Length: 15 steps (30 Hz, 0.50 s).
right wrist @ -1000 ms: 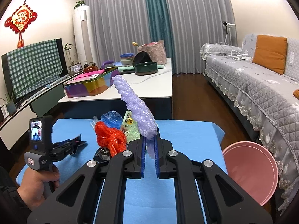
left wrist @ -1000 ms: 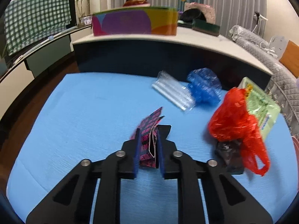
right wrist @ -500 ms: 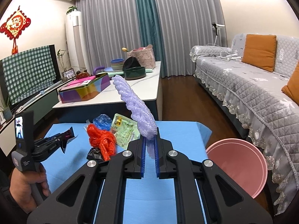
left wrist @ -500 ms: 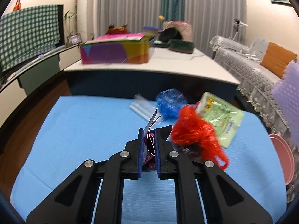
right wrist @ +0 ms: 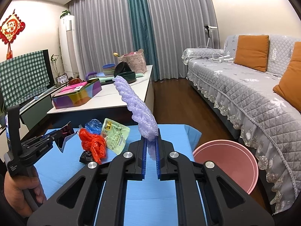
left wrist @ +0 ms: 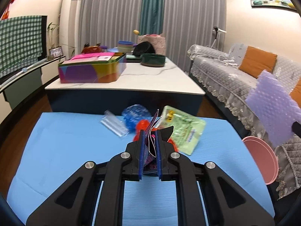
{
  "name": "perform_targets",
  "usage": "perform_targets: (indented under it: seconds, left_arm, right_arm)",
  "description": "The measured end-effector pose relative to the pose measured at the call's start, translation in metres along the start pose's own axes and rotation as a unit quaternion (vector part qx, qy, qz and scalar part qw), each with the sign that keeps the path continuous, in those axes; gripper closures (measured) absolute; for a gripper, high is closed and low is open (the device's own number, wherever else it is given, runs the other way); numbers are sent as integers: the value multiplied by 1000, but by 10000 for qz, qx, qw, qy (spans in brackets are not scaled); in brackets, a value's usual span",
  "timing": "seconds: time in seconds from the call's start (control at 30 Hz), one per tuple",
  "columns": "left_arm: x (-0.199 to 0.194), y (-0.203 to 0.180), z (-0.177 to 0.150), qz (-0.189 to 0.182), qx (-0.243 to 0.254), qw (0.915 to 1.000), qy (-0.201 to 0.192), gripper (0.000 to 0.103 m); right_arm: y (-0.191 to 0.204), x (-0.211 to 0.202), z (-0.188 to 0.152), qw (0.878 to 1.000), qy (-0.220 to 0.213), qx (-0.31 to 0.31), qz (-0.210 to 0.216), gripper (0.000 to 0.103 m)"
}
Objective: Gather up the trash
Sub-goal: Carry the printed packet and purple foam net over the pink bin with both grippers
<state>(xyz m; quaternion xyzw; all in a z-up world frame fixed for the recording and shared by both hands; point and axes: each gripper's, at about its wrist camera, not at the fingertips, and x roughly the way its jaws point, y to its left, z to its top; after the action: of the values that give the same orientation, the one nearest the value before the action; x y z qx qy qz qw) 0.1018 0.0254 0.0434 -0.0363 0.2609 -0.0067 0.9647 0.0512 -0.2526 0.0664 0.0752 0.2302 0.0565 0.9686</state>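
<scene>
Nearby: pink basin (right wrist: 225,162) beside blue tbl (right wrist: 56,160).

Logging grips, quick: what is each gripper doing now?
Left gripper: shut on crumpled pink foil wrapper.
Right gripper: shut on lilac bubble-wrap sheet.

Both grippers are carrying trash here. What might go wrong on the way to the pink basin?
The right gripper pinches only the bottom edge of the purple bubble wrap, which stands tall and could flop or slip out. The left gripper holds a thin, crumpled pink wrapper that may slide free. The pink basin sits beyond the table's edge, so drops could miss.
</scene>
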Motion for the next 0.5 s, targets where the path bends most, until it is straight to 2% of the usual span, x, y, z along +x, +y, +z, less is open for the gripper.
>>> perform_targets:
  seconds: [0.5]
  left_arm:
    - [2,-41,4,-446,226,9987,-108,92]
  right_arm:
    - [-31,-6,-1,9994,-59,193,-291,94]
